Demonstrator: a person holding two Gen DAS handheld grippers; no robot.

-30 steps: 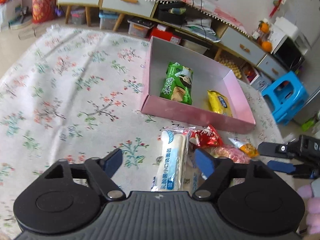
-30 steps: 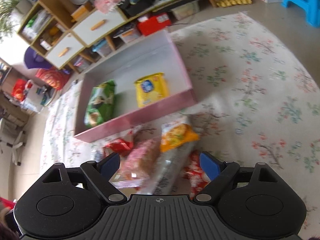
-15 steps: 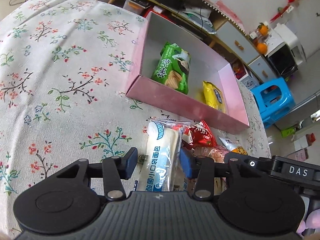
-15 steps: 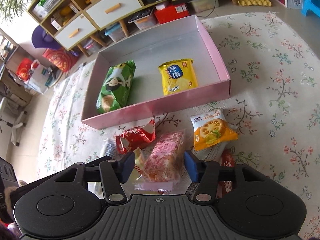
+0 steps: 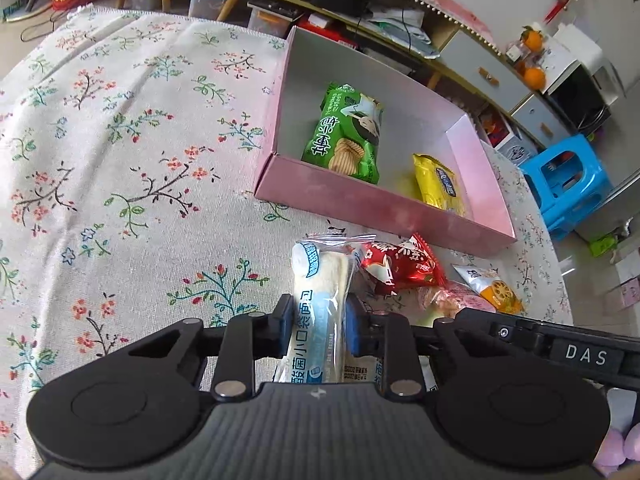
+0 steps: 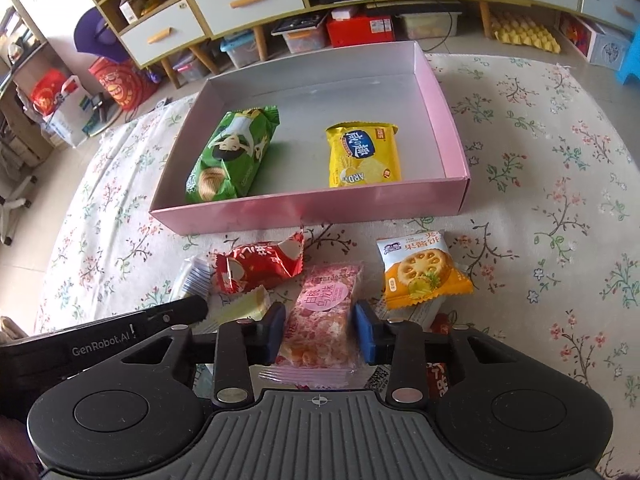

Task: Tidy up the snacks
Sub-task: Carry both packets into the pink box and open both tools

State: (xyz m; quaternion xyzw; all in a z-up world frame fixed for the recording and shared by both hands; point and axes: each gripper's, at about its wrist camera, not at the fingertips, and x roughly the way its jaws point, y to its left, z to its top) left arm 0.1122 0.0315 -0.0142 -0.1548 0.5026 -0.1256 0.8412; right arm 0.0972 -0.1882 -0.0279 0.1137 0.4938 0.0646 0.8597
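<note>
A pink box (image 5: pixel 372 206) (image 6: pixel 304 210) on the floral cloth holds a green chip bag (image 5: pixel 346 134) (image 6: pixel 232 156) and a yellow chip bag (image 5: pixel 438 188) (image 6: pixel 364 154). My left gripper (image 5: pixel 318 322) is shut on a white and blue bread pack (image 5: pixel 322 280) in front of the box. My right gripper (image 6: pixel 320 330) is shut on a pink snack pack (image 6: pixel 324 308). A red pack (image 5: pixel 400 266) (image 6: pixel 256 266) and an orange biscuit pack (image 5: pixel 490 286) (image 6: pixel 422 272) lie beside them.
The right gripper's body (image 5: pixel 560 354) lies close to the right of my left gripper; the left one (image 6: pixel 104 340) shows in the right wrist view. More packs lie under the pink one. Cabinets (image 6: pixel 248 0) and a blue stool (image 5: pixel 568 180) stand beyond the table.
Both grippers have closed: the left on the bread pack, the right on the pink pack. Both moved in closer to the pile.
</note>
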